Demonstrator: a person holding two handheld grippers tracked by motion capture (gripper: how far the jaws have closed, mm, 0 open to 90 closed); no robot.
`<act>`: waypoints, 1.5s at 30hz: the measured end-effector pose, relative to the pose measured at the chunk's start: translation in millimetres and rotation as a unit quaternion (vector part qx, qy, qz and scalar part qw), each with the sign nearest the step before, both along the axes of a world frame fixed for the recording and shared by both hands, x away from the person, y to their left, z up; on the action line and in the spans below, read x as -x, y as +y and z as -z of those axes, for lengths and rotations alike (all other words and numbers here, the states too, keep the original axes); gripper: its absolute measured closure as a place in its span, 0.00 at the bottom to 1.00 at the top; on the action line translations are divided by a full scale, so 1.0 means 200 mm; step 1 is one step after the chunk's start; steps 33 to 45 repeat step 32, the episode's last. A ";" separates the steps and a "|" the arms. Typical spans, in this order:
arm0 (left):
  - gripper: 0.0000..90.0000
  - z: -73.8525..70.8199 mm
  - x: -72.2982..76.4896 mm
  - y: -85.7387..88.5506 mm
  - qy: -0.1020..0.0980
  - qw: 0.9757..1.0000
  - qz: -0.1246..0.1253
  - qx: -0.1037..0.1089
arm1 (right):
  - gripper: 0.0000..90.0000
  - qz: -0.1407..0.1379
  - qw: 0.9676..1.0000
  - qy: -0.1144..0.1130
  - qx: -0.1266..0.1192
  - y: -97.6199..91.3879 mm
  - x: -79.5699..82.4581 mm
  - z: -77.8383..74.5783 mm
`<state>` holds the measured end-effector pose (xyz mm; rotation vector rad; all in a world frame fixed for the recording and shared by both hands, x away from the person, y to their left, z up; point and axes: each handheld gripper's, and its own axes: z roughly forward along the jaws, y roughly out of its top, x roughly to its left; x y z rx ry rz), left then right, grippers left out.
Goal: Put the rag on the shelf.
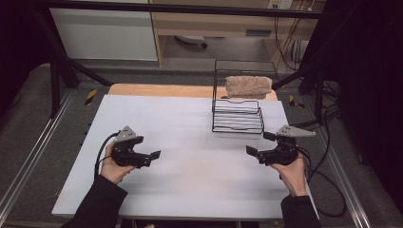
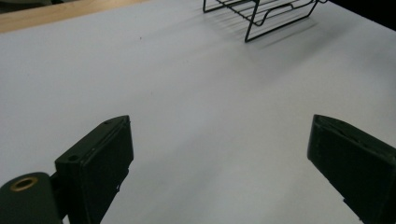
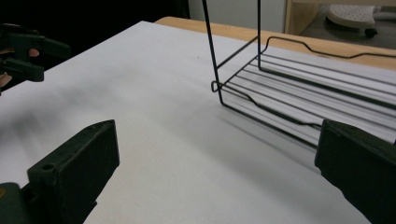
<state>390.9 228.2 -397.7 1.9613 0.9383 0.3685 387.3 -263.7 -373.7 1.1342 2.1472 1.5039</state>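
A broad white surface [image 1: 190,180] takes up most of the high view, with a strip of bare wood [image 1: 157,90] along its far edge and grey floor [image 1: 28,123] on both sides. A black frame [image 1: 190,8] of bars crosses the top of that view, and pale cabinets [image 1: 104,33] stand beyond it.

Toward the far right of the surface stands a black wire rack [image 1: 237,116] with two tiers. A fuzzy beige cloth [image 1: 248,86] lies on the upper tier; the lower tier is a bare grid of rods. Between the rack and the near edge the surface is open, so no object lies between either hand and the rack.

The left tongs [image 1: 153,155] sit at the near left, held in the left hand [image 1: 114,166], well apart from the rack. The right tongs [image 1: 259,144] sit at the near right in the right hand [image 1: 292,171], near the rack's front corner. Both pairs stand wide apart with nothing between them.

The left gripper view looks along its two black jaws across bare white surface to the rack's lower tier in the far corner. The right gripper view brings the rack's lower tier close, its front wire just beyond the right-hand jaw, and catches the left tongs far off at the left edge. The cloth shows from the high view, where a cable [image 1: 328,190] trails off the near right.
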 end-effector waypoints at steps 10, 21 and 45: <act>0.08 0.10 0.08 0.13 0.004 1.000 -0.015 -0.009 | 0.00 -0.009 1.000 0.021 0.006 -0.06 0.08 0.18; 0.08 0.19 0.13 0.21 0.013 1.000 -0.023 -0.008 | 0.01 -0.011 0.999 0.037 0.024 -0.10 0.15 0.32; 0.08 0.22 0.15 0.24 0.015 1.000 -0.027 -0.006 | 0.00 -0.015 0.998 0.046 0.033 -0.10 0.15 0.34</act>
